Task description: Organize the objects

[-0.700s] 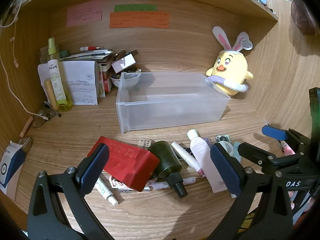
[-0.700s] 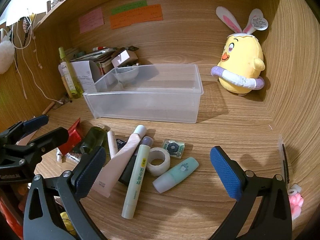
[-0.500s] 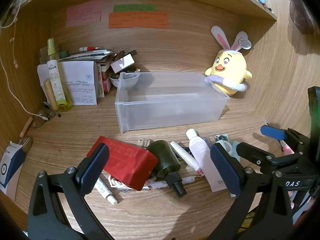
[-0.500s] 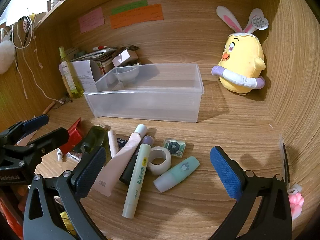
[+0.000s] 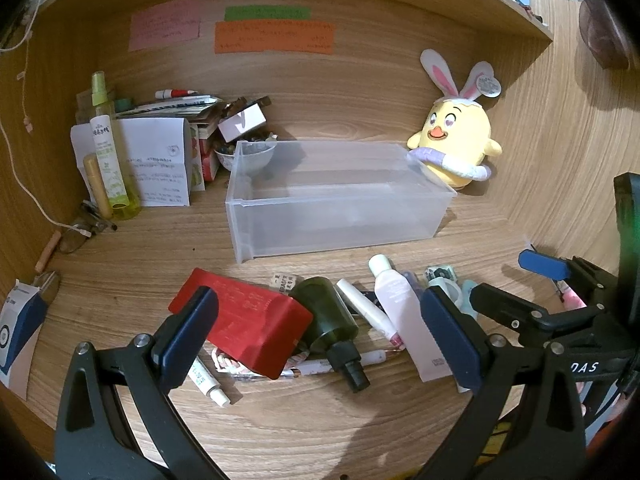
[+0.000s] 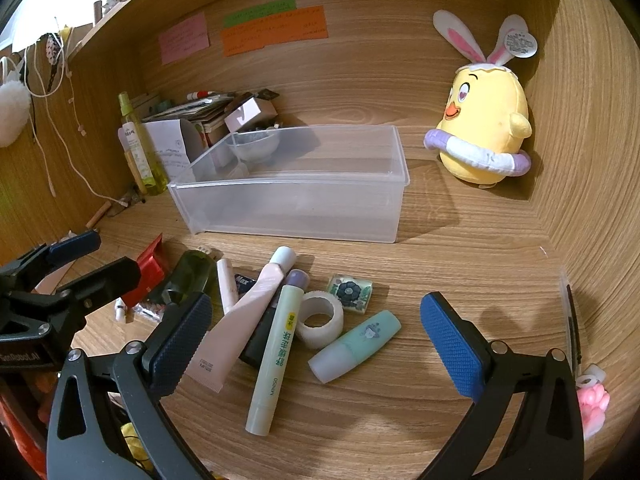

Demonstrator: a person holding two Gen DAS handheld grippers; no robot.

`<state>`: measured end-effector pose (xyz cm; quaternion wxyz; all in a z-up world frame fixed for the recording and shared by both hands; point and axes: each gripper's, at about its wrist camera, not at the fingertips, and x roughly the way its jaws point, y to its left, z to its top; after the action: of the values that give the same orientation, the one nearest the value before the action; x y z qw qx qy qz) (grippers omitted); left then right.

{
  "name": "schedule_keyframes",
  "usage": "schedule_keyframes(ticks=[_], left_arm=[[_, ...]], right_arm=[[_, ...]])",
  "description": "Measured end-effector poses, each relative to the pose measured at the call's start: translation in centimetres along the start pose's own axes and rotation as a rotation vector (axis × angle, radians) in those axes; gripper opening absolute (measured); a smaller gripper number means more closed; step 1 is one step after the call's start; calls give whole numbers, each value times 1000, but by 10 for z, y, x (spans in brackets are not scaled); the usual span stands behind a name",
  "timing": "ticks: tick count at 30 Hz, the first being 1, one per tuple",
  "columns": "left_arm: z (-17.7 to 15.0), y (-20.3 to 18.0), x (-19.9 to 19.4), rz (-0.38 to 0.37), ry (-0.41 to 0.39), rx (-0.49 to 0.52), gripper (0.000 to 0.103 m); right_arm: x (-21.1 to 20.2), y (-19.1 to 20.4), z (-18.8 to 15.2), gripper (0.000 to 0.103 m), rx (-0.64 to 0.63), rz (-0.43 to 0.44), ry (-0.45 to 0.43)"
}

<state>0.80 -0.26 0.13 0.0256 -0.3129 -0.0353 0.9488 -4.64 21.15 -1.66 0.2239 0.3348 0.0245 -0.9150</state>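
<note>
Left gripper (image 5: 320,332): jaws wide apart, nothing between the pads, held above the near part of the desk (image 5: 280,432). Between its fingers in the left wrist view: red box (image 5: 244,326), lying flat, and dark green bottle (image 5: 332,320) on its side, black cap pointing toward the camera. The bottle touches the red box's right end. A white pen (image 5: 340,362) lies under both.

Right gripper (image 6: 316,336): jaws also spread wide, empty. Between its fingers in the right wrist view: pale green tube (image 6: 276,350), pink tube (image 6: 236,320) just left of it, tape roll (image 6: 319,319) touching the green tube's right side, mint bottle (image 6: 354,346) on its side just right of the roll, small floral tin (image 6: 351,293) behind the roll. A dark flat item lies partly under the two tubes; cannot tell what it is.

Clear bin (image 6: 296,184): open top, no items inside, stands behind the whole pile, well apart from both grippers. A bare strip of desk separates pile and bin front.

Edges: wooden wall close on the right; yellow chick plush (image 6: 486,128) in the right back corner, near the bin's right end. Behind the bin's left end: a bowl (image 5: 250,156), papers and a yellow spray bottle (image 5: 108,152). Bare desk in front of the plush and right of the pile.
</note>
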Motion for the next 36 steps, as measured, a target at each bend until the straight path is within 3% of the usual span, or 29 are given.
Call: schedule_keyframes(ticks=[36], left_arm=[[-1,5,-1,-32,5,-16,102]], right_arm=[[0,0,0,103,3,14,1]])
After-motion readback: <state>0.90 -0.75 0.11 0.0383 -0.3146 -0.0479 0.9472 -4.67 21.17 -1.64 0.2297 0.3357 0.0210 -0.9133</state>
